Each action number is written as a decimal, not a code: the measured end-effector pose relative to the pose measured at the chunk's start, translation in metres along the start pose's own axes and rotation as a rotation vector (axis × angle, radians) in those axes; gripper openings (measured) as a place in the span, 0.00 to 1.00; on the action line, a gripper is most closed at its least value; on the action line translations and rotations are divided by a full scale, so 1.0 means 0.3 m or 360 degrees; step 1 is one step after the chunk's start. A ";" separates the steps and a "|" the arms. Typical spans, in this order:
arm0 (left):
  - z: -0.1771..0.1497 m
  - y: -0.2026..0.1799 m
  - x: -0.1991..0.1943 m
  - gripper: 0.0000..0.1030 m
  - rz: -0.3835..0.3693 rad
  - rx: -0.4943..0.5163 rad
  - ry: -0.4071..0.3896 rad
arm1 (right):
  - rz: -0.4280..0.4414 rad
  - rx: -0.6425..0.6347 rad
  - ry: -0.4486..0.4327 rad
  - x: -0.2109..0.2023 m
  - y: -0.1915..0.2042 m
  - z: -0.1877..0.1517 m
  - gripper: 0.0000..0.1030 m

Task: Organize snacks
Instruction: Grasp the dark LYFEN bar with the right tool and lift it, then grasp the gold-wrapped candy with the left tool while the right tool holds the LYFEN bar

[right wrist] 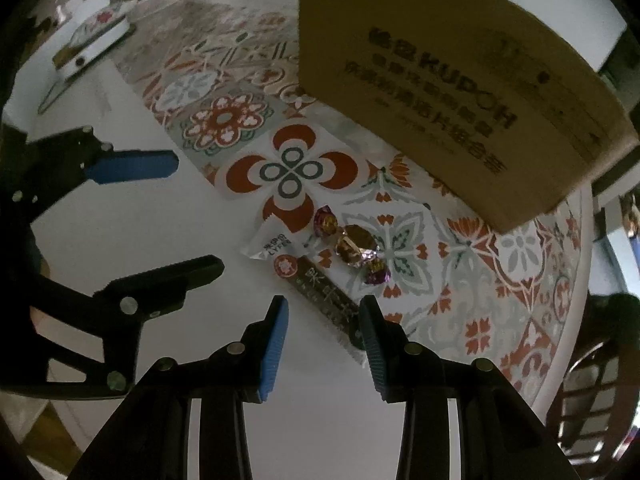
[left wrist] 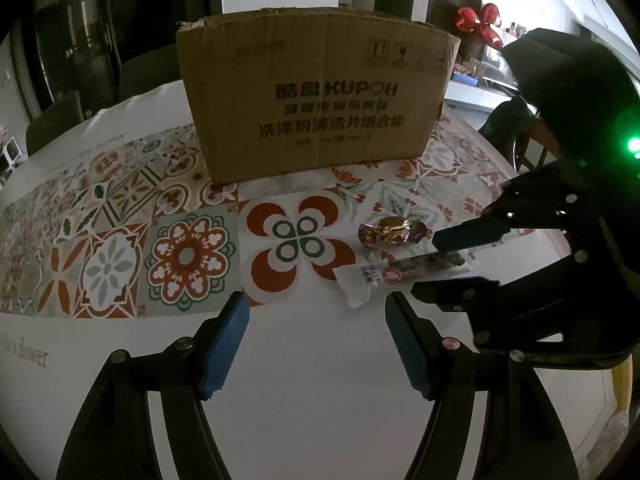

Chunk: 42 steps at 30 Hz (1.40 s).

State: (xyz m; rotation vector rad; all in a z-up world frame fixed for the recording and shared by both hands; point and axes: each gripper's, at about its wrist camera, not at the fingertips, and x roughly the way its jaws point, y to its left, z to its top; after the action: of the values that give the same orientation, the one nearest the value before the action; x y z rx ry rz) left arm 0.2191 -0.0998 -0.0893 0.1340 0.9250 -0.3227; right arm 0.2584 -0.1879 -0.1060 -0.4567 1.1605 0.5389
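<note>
Patterned tablecloth [left wrist: 120,248]; both grippers [left wrist: 316,344] [right wrist: 324,336] spread, right straddling snack bar [right wrist: 320,292]

My right fingers [right wrist: 370,344] cover the near end of the long snack packet [right wrist: 320,292]. The cardboard box [right wrist: 440,92] is cut off at the frame's top; its smaller print is blurred and unreadable.
</note>
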 end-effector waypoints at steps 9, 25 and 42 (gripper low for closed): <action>0.011 0.019 0.020 0.67 0.0002 -0.0031 0.0019 | 0.0082 -0.0045 0.0049 0.061 -0.012 0.048 0.37; -0.004 0.007 -0.011 0.67 -0.0004 -0.0012 -0.0009 | 0.0169 0.0275 -0.0127 0.021 -0.016 -0.024 0.21; 0.059 -0.045 -0.009 0.67 -0.0130 0.0080 -0.0093 | -0.0149 0.0952 -0.0529 -0.170 -0.104 -0.212 0.21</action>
State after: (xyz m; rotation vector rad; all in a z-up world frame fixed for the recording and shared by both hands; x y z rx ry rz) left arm 0.2265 -0.1164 -0.0763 0.1324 0.8660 -0.4237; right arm 0.2158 -0.2585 -0.0774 0.0941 0.9163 0.1570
